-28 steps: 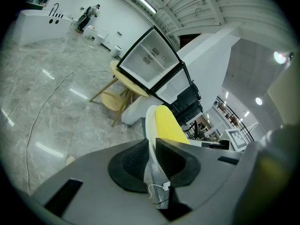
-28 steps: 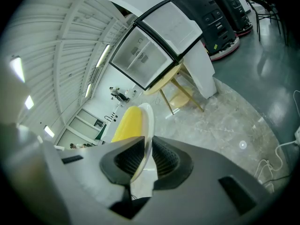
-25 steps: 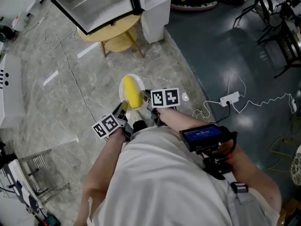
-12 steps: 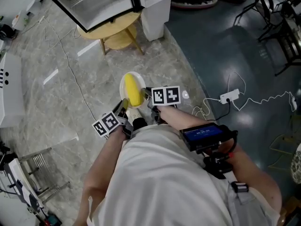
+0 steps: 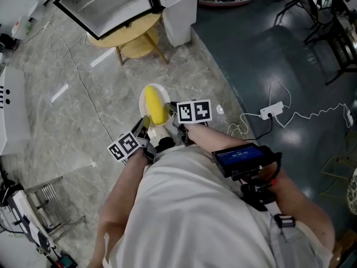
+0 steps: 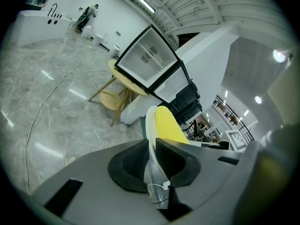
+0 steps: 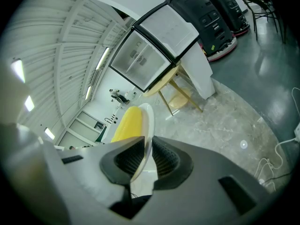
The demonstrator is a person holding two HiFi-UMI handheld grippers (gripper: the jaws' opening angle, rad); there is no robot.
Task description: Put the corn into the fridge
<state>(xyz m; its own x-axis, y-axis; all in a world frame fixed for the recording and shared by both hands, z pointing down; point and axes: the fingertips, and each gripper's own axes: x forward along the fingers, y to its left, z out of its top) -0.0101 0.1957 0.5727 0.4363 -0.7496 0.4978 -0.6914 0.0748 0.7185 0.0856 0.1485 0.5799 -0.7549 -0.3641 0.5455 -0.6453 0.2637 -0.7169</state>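
Note:
A yellow corn cob lies on a white plate carried in front of the person. My left gripper is shut on the plate's near left rim, with the corn just right of its jaws. My right gripper is shut on the plate's right rim, with the corn to its left. The small fridge stands open on a round wooden table ahead, and shows as the fridge and the fridge in both gripper views.
A white pillar stands right of the table. Cables and a power strip lie on the dark floor at right. A thin cord crosses the marble floor. A metal rack is at lower left, a white counter at far left.
The fridge and table have shifted slightly up and left in the head view. The plate, corn and both grippers keep the same hold.

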